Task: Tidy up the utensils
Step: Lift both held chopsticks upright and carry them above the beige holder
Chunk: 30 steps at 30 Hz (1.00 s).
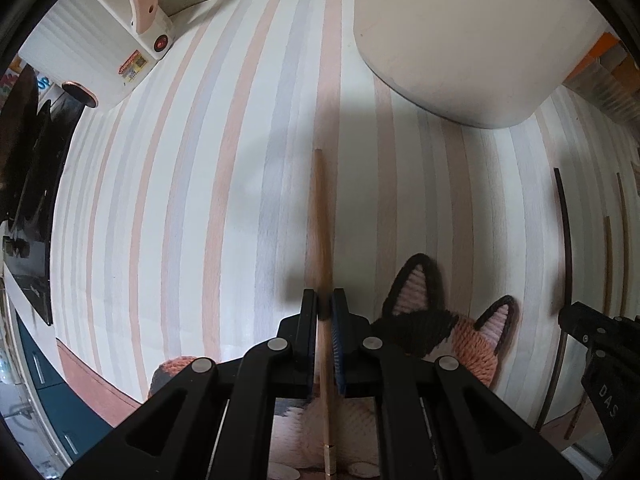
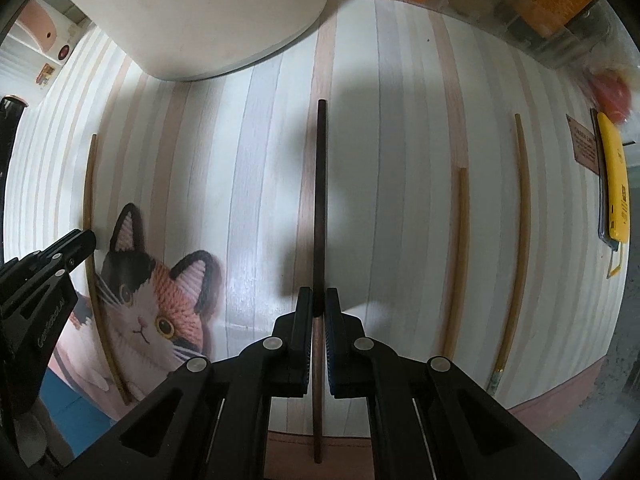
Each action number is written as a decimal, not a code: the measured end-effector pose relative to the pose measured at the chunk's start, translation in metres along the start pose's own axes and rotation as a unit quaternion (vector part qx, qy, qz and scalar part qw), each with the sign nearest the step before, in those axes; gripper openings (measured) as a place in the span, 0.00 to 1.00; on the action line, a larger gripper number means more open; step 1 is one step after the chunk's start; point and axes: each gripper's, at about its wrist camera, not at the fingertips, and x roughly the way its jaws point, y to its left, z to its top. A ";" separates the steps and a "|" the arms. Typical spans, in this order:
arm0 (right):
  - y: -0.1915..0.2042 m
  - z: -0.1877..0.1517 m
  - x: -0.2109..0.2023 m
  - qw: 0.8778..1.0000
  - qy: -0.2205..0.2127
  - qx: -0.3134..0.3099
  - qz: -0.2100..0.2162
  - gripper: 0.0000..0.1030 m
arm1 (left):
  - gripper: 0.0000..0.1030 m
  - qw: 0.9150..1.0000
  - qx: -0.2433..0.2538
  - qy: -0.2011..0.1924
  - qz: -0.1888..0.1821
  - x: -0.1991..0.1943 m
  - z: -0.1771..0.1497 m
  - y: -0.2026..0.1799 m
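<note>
In the left wrist view my left gripper (image 1: 325, 306) is shut on a light wooden chopstick (image 1: 319, 220), which runs straight away from me over the striped mat. In the right wrist view my right gripper (image 2: 319, 306) is shut on a dark brown chopstick (image 2: 320, 192), pinched near its middle. Each gripper shows in the other's view: the right gripper (image 1: 567, 314) at the far right with the dark chopstick (image 1: 565, 232), and the left gripper (image 2: 89, 237) at the far left with the light chopstick (image 2: 88, 184). Two more tan chopsticks (image 2: 459, 256) (image 2: 522, 216) lie loose on the mat to the right.
A large white container (image 2: 208, 16) stands at the back, between the two grippers. The striped mat (image 2: 400, 160) has a knitted cat picture (image 2: 148, 300) at its near left. A yellow object (image 2: 614, 184) lies at the right edge, and a white appliance (image 1: 100, 48) stands at the back left.
</note>
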 end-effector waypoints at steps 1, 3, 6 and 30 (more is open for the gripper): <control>-0.002 -0.001 -0.001 1.000 -0.006 0.006 0.008 0.06 | 0.04 1.000 -0.002 0.000 0.001 0.000 0.000 0.001; 0.004 -0.003 0.001 1.000 -0.012 0.019 0.022 0.05 | 0.04 1.000 -0.010 -0.009 0.002 -0.005 -0.002 0.004; -0.021 -0.011 -0.025 0.998 -0.039 0.033 0.036 0.05 | 0.04 0.999 -0.015 -0.031 0.000 -0.021 -0.004 0.007; -0.030 -0.014 -0.180 0.955 -0.279 0.055 0.084 0.05 | 0.04 0.971 -0.067 -0.228 -0.035 -0.183 0.001 0.053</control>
